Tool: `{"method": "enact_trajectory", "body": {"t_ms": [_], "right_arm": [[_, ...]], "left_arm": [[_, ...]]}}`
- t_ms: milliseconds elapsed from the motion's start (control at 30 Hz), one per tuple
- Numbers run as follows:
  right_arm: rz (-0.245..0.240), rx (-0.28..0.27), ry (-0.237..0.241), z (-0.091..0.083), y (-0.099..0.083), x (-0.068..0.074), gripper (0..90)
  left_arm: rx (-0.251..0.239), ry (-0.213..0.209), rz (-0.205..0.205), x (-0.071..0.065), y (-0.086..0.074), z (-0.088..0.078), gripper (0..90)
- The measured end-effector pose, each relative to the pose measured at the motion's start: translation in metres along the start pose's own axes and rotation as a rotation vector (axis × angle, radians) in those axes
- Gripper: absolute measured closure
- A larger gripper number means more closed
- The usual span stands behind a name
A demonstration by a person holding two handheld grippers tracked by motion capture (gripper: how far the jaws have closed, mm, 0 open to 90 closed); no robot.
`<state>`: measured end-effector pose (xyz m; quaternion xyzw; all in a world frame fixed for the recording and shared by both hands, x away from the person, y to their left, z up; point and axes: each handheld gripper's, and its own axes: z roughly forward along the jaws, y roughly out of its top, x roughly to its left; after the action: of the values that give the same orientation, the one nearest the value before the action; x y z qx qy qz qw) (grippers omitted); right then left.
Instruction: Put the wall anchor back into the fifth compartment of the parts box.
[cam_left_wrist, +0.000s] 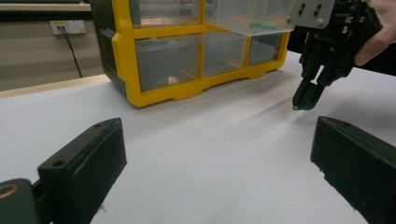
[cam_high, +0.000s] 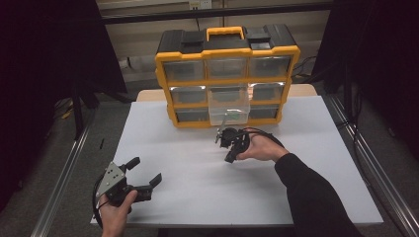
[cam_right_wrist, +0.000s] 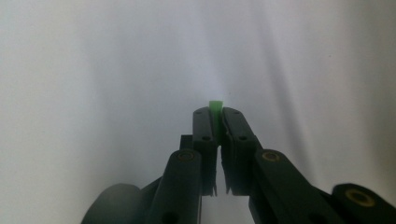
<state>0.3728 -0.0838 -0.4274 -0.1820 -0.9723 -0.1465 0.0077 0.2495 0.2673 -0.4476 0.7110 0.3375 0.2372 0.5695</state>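
A small bright-green plastic piece point(cam_right_wrist: 215, 108) sits pinched at the very tips of the right gripper point(cam_right_wrist: 215, 114), low over the white worktop point(cam_high: 197, 168) at frame centre, likely bound for the pulled-out clear drawer point(cam_high: 228, 106) of the yellow-and-black organiser cabinet point(cam_high: 227, 74) just above. The left gripper point(cam_high: 146, 172), lower left, rests with jaws spread wide, empty.

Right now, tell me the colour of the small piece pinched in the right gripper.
Bright green. The small piece shows best in the right gripper view, clamped between the right gripper tips.
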Motion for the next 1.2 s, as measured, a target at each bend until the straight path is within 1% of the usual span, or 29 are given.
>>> {"method": "enact_trajectory", "body": {"t_ms": [67, 100, 133, 200, 233, 267, 300, 333, 367, 400, 467, 500, 533, 567, 700, 767, 800, 933, 1033, 1067, 1167, 1200], "right_arm": [[0.007, -0.021, -0.001, -0.003, -0.002, 0.000, 84.5], [0.031, -0.032, 0.010, -0.005, -0.003, 0.002, 84.5], [0.012, -0.051, 0.000, -0.005, -0.004, 0.002, 84.5], [0.003, -0.058, -0.003, -0.007, -0.005, 0.003, 84.5], [0.012, -0.064, -0.003, -0.009, -0.005, 0.004, 84.5], [0.001, -0.071, -0.005, -0.011, -0.006, 0.005, 84.5], [0.004, -0.076, -0.003, -0.012, -0.006, 0.007, 84.5], [-0.009, -0.087, -0.007, -0.015, -0.006, 0.008, 84.6], [0.006, -0.089, -0.007, -0.017, -0.006, 0.010, 84.5], [-0.009, -0.096, -0.010, -0.020, -0.006, 0.010, 84.6], [-0.005, -0.110, -0.022, -0.024, -0.008, 0.013, 84.5], [-0.014, -0.115, -0.021, -0.026, -0.008, 0.013, 84.6], [-0.007, -0.116, -0.026, -0.028, -0.008, 0.015, 84.5], [-0.018, -0.126, -0.028, -0.029, -0.009, 0.015, 84.5], [-0.008, -0.148, -0.034, -0.037, -0.012, 0.016, 84.5], [-0.020, -0.161, -0.035, -0.040, -0.013, 0.015, 84.6], [-0.012, -0.166, -0.042, -0.042, -0.013, 0.016, 84.5], [-0.019, -0.191, -0.044, -0.051, -0.013, 0.017, 84.5], [-0.029, -0.214, -0.058, -0.058, -0.011, 0.018, 84.6], [-0.042, -0.224, -0.058, -0.059, -0.010, 0.018, 84.5], [-0.051, -0.235, -0.063, -0.065, -0.008, 0.019, 84.6], [-0.057, -0.244, -0.058, -0.067, -0.008, 0.019, 84.6]], "left_arm": [[0.000, 0.000, -0.001, 0.000, 0.000, 0.000, 3.3], [0.000, 0.001, -0.001, 0.000, 0.000, 0.000, 3.3], [0.000, 0.000, 0.000, 0.000, 0.000, 0.000, 3.3], [0.000, 0.001, -0.001, 0.000, 0.000, 0.000, 3.3], [0.000, 0.000, -0.001, 0.000, 0.000, 0.000, 3.3], [0.000, 0.001, 0.000, 0.000, 0.000, 0.000, 3.4], [0.000, 0.002, 0.000, 0.000, 0.000, 0.000, 3.3], [0.000, 0.002, 0.000, 0.000, 0.000, 0.000, 3.3], [0.000, 0.002, -0.001, 0.000, 0.000, 0.000, 3.3], [0.000, 0.001, 0.000, 0.000, 0.000, 0.000, 3.3], [0.000, 0.001, 0.000, 0.000, 0.000, 0.000, 3.4], [0.000, 0.001, -0.001, 0.000, 0.000, 0.000, 3.3], [0.001, 0.000, -0.001, 0.000, 0.000, 0.000, 3.3], [0.001, 0.001, -0.001, 0.000, 0.000, 0.000, 3.3], [0.003, 0.003, 0.001, 0.000, 0.000, 0.000, 3.3], [0.004, 0.001, 0.003, 0.000, 0.000, 0.000, 3.3], [0.005, 0.001, 0.003, 0.000, 0.000, 0.000, 3.3], [0.005, 0.001, 0.003, 0.000, 0.000, 0.000, 3.3], [0.007, 0.002, 0.006, 0.001, 0.000, 0.000, 3.3], [0.005, 0.001, 0.004, 0.000, 0.000, 0.000, 3.3], [0.004, 0.002, 0.003, 0.000, 0.000, 0.000, 3.3], [0.006, 0.002, 0.006, 0.000, 0.000, 0.000, 3.3]]}}
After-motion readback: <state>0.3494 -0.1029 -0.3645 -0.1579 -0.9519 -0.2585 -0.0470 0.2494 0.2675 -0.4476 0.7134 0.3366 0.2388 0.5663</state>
